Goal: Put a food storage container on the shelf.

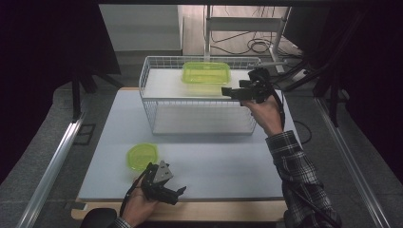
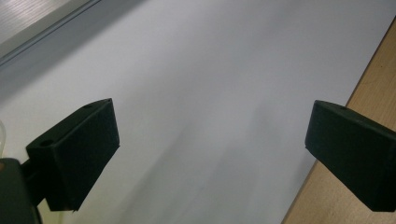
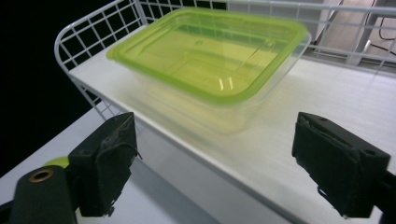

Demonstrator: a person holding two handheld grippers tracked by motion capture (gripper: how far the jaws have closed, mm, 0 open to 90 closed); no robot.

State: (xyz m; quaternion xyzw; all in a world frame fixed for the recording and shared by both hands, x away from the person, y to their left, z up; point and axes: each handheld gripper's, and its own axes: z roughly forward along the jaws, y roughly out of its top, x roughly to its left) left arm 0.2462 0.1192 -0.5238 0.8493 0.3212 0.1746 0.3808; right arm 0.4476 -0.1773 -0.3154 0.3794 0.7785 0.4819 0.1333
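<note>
Two grippers over one white table, wood edge along the near side. Largest on the table: a white wire rack with an upper shelf, standing toward the far side. On that shelf, toward its far right part: a rectangular clear container with a green lid, lid on, lying flat; seen close in the right gripper view, with wire rim behind and to its left. Smaller, down on the table surface near the left front: a round green lid or shallow container, well apart from the rack; cannot tell which of the two.

Right gripper, held in a hand with a plaid sleeve, raised at the right end of the rack, at shelf height, pointing left toward the rectangular container, just short of it. Jaws spread wide, nothing between them; in the right gripper view, container ahead of and beyond the jaw tips, not touched.

Left gripper, held low near the front edge of the table, just beside the round green piece, pointing right. Jaws released and wide apart in the left gripper view, bare white surface between them, wood edge at right.
</note>
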